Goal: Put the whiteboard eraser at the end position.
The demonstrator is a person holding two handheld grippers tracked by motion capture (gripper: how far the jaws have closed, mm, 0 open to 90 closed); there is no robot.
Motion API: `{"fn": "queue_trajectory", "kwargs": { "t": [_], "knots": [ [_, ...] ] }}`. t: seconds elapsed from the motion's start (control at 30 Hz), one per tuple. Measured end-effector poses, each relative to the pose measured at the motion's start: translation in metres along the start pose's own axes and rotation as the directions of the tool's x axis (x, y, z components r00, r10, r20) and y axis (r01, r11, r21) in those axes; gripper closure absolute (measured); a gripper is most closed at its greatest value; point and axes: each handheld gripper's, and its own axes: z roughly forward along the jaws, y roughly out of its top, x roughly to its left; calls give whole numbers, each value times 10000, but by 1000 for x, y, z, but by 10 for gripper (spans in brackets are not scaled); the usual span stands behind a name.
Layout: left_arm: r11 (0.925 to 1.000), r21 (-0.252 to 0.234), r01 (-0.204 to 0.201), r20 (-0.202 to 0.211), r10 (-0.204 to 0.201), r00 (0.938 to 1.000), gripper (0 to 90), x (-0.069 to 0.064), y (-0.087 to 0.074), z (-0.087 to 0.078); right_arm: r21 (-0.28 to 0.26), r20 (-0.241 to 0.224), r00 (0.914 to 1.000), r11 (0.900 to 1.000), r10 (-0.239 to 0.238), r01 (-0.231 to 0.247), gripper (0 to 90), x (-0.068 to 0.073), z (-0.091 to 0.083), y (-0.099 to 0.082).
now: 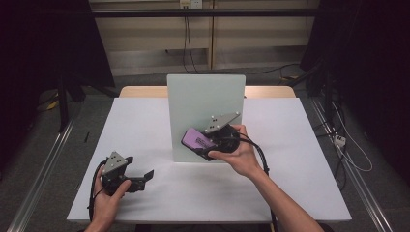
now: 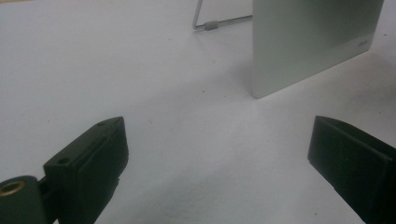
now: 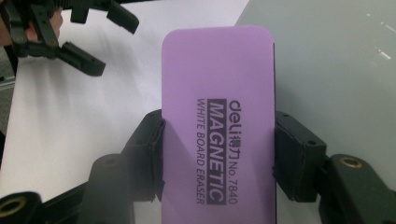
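A purple magnetic whiteboard eraser [image 1: 197, 140] [image 3: 217, 116] is clamped between the jaws of my right gripper [image 1: 205, 145] [image 3: 219, 149], its flat side against the lower front of a small upright whiteboard [image 1: 205, 106] [image 3: 327, 70]. The board [image 2: 308, 42] stands on the white table with a wire stand [image 2: 210, 24] behind it. My left gripper [image 1: 145, 176] [image 2: 217, 154] rests low over the table at the front left, open, with nothing between its fingers; it also shows far off in the right gripper view [image 3: 88, 37].
The white tabletop [image 1: 145, 125] has bare room on both sides of the board. Beyond the table's far edge are cables [image 1: 188, 48] and a wall. Dark stands flank the table, and more cables [image 1: 348, 145] lie on the floor at right.
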Motion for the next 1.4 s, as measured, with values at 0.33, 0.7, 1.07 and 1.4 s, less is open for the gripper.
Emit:
{"fn": "queue_trajectory", "kwargs": {
  "t": [0.33, 0.7, 1.07, 1.4],
  "knots": [
    [9999, 93, -98, -9, 98, 10000, 51, -1, 0, 1, 452, -275, 9992, 9986, 293, -280, 420, 2, -4, -16],
    [9996, 32, -280, 103, 279, 9996, 51, -3, 4, 4, 919, -504, 9979, 9951, 417, -369, 419, 6, -9, -32],
    [9996, 94, -250, 74, 250, 9997, 51, -2, 5, 5, 1366, -1006, 9928, 9893, 652, -511, 419, 9, -9, -39],
    [9997, 90, -242, 84, 242, 9997, 51, -3, 6, 6, 1912, -1446, 9881, 9812, 524, -240, 419, 14, -7, -42]
  ]
}}
